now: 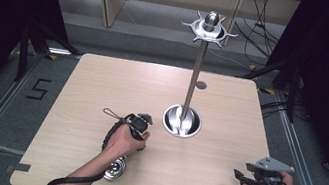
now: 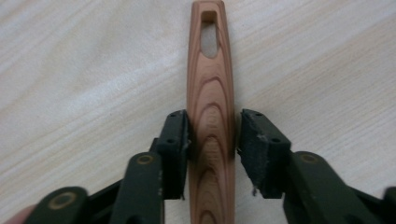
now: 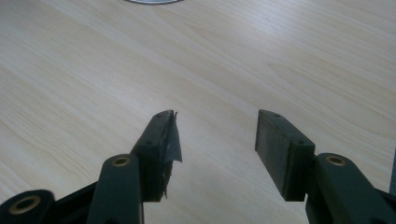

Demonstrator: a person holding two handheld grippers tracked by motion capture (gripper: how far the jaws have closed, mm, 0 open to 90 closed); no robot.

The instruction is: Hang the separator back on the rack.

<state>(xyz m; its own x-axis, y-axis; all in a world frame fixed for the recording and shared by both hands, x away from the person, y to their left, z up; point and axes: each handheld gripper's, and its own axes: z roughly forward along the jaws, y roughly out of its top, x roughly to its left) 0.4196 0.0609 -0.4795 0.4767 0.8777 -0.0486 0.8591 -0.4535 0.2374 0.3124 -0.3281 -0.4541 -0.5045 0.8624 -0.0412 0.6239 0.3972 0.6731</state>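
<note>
Fingers of the left gripper [image 2: 212,140] straddled a wooden handle [image 2: 211,93] lying flat on the tabletop [image 2: 84,70]; one pad touched its side, the other stood just clear. In the high view its metal end [image 1: 115,168] showed beneath the left forearm. The right gripper [image 3: 217,140] sat wide open, holding nothing, near the tabletop's right edge, well apart from the steel stand [image 1: 195,72].

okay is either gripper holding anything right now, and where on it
The left gripper straddles a wooden handle partway along it, below its hanging slot; a firm clamp cannot be told. The right gripper holds nothing.
</note>
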